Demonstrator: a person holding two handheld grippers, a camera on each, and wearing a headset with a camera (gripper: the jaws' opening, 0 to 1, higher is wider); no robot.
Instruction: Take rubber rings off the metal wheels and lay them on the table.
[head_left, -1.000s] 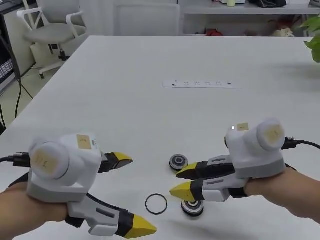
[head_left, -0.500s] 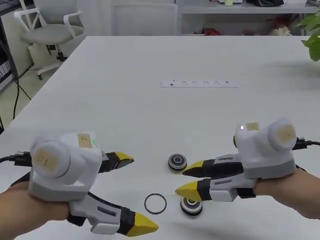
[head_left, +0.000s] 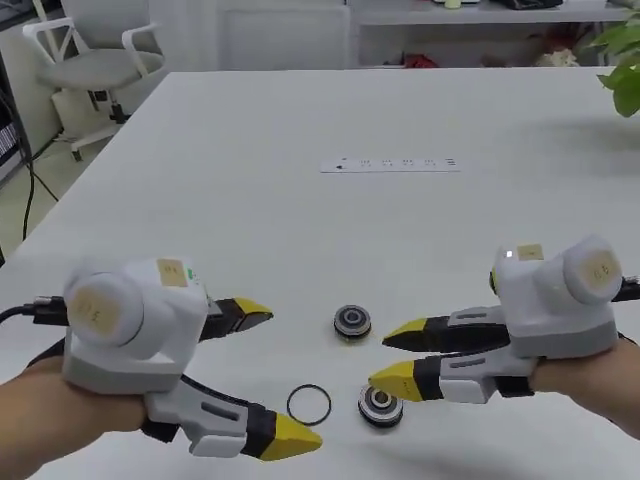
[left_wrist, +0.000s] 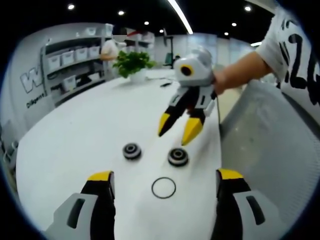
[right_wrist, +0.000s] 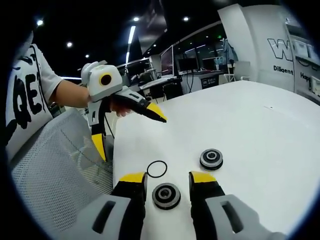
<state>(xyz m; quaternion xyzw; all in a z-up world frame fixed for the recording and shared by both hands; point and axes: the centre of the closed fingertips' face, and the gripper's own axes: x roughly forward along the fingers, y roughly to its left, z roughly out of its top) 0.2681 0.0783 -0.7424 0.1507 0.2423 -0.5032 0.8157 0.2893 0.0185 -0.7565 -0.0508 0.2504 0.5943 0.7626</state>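
Observation:
Two small metal wheels with dark rims lie flat on the white table: one farther (head_left: 352, 321) and one nearer (head_left: 381, 403). A loose black rubber ring (head_left: 309, 404) lies left of the nearer wheel. My right gripper (head_left: 392, 354) is open, its yellow tips just right of the wheels. In the right gripper view the nearer wheel (right_wrist: 166, 195) sits between the open jaws of that gripper (right_wrist: 167, 178), apart from both. My left gripper (head_left: 275, 375) is wide open left of the ring. In the left gripper view the ring (left_wrist: 164, 188) lies just ahead of its spread jaws.
A white power strip (head_left: 390, 164) lies across the middle of the table (head_left: 300, 220). An office chair (head_left: 95, 60) stands beyond the far left corner. A green plant (head_left: 622, 60) shows at the far right edge.
My right gripper has drawn back to the right, uncovering the nearer wheel. The left gripper has hardly moved. The wheels and the ring lie where they were.

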